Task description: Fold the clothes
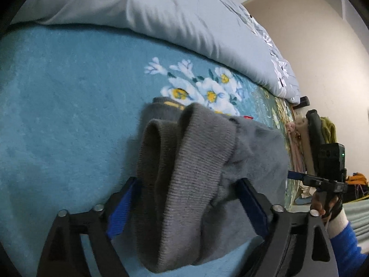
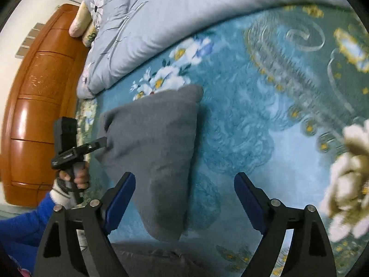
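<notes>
A grey fleece garment (image 1: pixel 251 152) with ribbed cuffs (image 1: pixel 196 161) lies bunched on the blue floral blanket (image 1: pixel 57 106). My left gripper (image 1: pixel 188 198) stands wide open, its blue pads on either side of the ribbed cuffs, which drape between the jaws. In the right wrist view the same garment (image 2: pixel 156 152) forms a folded grey slab, with the left gripper (image 2: pixel 103 142) at its left edge. My right gripper (image 2: pixel 184 196) is open and empty, with the garment's lower part by its left finger. The right gripper also shows at the garment's far edge in the left wrist view (image 1: pixel 291 175).
A pale grey-blue quilt (image 1: pixel 173 11) is heaped along the far side of the bed. A wooden headboard (image 2: pixel 41 97) and pillows (image 2: pixel 79 20) stand at the left. A cream fluffy item (image 2: pixel 348 180) lies at the right. Clothes (image 1: pixel 299 143) hang beyond the bed edge.
</notes>
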